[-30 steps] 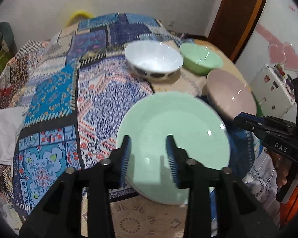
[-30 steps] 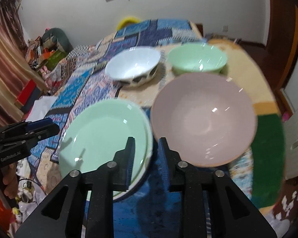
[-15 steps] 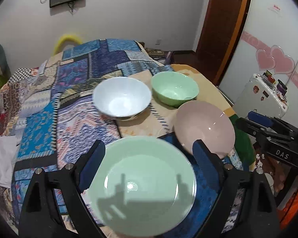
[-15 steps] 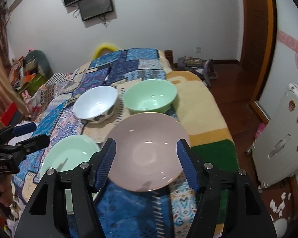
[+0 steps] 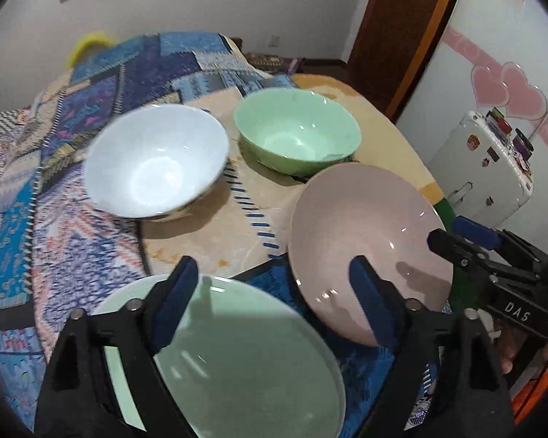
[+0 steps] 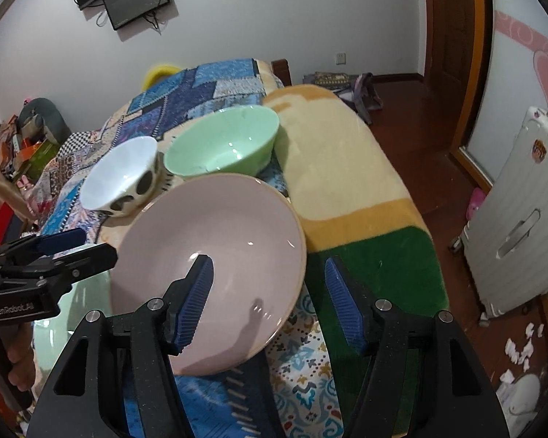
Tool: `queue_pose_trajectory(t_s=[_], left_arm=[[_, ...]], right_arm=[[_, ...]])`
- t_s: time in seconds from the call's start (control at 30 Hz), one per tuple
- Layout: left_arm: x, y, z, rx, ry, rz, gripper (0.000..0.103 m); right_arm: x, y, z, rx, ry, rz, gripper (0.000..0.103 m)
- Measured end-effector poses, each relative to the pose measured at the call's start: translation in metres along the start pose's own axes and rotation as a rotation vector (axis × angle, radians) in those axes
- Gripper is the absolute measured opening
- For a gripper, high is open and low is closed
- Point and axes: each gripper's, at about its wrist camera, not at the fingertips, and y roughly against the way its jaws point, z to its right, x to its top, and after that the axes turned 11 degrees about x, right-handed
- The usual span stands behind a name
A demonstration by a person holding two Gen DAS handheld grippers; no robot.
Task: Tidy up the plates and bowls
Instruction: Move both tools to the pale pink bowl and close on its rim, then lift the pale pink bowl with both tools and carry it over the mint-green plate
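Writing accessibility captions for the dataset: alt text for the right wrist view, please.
The right gripper hangs open over the near rim of a shallow pink ceramic plate on a patchwork-covered bed, holding nothing. Behind the plate sit a green bowl and a white bowl; the left gripper enters at left.

A bed (image 6: 347, 168) covered by a blue patchwork quilt (image 5: 102, 84) and a cream, yellow and green blanket (image 6: 369, 255) fills mid-frame. On it rest a white bowl (image 5: 153, 160) at centre left, a green bowl (image 5: 296, 127) beside it, a pink plate (image 6: 215, 255) lower centre, and a green plate (image 5: 244, 361) at bottom.
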Motion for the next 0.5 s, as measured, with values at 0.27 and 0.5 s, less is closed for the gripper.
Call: queue_pose_trajectory(t_s=[0.27,0.5], left_arm=[[0.003,-0.031,0.013,-0.06,-0.018,-0.062,0.047],[0.001,-0.046,0.02,-0.09,-0.022,-0.095,0.025]], right_arm=[[-0.008,-0.014,0.009,0.033,-0.031,-0.041,0.049],[-0.012,-0.02,0.017,0.085,-0.078,-0.073,0.022]])
